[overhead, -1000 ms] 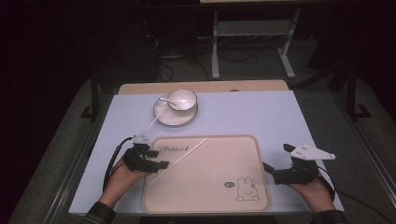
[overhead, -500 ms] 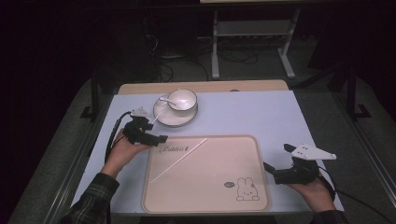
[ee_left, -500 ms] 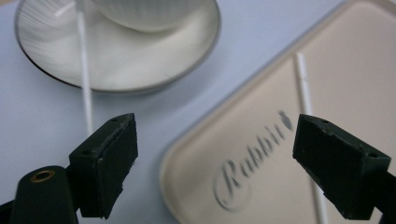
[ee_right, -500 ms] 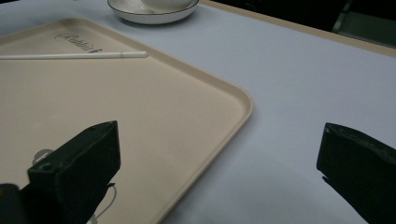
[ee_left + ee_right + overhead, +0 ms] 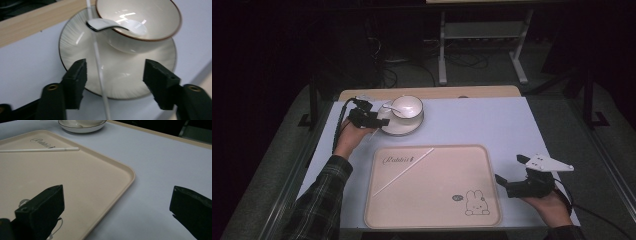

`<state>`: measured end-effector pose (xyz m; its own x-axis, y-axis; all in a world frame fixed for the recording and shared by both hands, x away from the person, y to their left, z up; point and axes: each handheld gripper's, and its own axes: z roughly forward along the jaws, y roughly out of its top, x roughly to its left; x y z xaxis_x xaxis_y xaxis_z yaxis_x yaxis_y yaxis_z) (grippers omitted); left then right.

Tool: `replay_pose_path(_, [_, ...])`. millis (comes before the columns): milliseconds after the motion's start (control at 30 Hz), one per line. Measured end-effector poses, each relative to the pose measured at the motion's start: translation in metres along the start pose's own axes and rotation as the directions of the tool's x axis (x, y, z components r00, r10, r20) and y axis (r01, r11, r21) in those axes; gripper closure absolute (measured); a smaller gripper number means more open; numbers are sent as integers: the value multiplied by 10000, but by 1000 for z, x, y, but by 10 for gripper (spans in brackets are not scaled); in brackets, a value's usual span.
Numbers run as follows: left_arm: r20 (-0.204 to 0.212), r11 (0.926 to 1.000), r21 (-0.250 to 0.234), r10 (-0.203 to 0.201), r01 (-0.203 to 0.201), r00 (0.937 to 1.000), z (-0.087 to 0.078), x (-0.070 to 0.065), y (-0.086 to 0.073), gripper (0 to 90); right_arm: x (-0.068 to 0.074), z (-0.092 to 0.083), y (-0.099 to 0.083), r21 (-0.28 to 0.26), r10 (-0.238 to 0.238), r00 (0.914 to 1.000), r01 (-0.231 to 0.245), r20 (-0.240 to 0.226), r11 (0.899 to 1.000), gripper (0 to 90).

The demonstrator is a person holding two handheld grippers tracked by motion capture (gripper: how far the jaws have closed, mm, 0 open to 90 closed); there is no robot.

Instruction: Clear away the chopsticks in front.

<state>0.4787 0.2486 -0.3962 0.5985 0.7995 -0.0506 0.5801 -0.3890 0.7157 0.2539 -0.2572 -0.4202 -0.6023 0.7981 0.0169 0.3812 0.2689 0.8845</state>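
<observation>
White chopstick (image 5: pixel 100 75) leaning on saucer (image 5: pixel 75 50) between closing, unclamped left gripper (image 5: pixel 113 77), upper left, second chopstick (image 5: pixel 404 170) on tray (image 5: pixel 492 210), right gripper (image 5: pixel 524 186) released, one bowl (image 5: pixel 408 106).

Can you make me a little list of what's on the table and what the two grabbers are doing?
left gripper: at the saucer, jaws just closing, not yet pinching the white stick between them
right gripper: open, by the tray's edge
bowl: on the saucer, spoon inside
tray: another stick lies on it

Beige rabbit tray (image 5: pixel 432 220), metal stand (image 5: pixel 482 40)
</observation>
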Motion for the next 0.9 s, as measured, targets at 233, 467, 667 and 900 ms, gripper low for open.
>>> replay_pose_path(233, [-163, 9992, 141, -365, 367, 9992, 23, 8, 1, 551, 0, -1, -1, -12, -1, 10000, 1, -29, 10000, 0])
replay_pose_path(467, [-451, 9978, 534, -363, 387, 9983, 39, 9, -1, 720, -1, -1, -1, 3, 14, 10000, -14, -44, 10000, 0])
replay_pose_path(667, [-579, 9963, 766, -354, 398, 9977, 46, 8, -2, 804, -1, -2, -1, -14, 31, 10000, -31, -53, 10000, 0])
replay_pose_path(900, [-841, 9971, 652, -348, 404, 9958, 45, 6, 1, 842, -2, -2, -1, -2, 42, 10000, -42, -54, 10000, 0])
